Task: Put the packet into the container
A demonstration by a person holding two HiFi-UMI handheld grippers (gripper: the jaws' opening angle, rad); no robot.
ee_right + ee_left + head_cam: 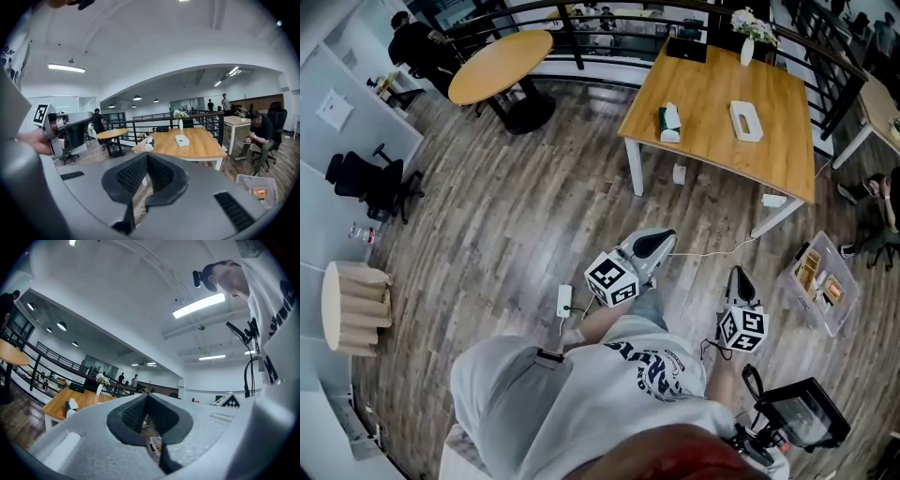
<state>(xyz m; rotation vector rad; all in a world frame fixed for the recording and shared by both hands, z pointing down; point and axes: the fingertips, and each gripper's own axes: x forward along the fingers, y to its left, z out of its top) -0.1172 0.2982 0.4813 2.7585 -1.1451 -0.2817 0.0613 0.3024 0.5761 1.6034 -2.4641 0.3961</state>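
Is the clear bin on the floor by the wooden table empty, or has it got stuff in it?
Not empty: the head view shows the clear bin holding small orange and yellow items.

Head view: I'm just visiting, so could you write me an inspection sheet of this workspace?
Surface: square wooden table, ahead of the claws.
Job's things: packet on the table; clear bin on the floor, small items inside.
Clutter: white box, flower vase, black device on the table.
Claws: left claw and right claw both shut, empty, over the floor.
Cables: white cable and power strip on the floor.
Surroundings: round table, office chair, seated person.
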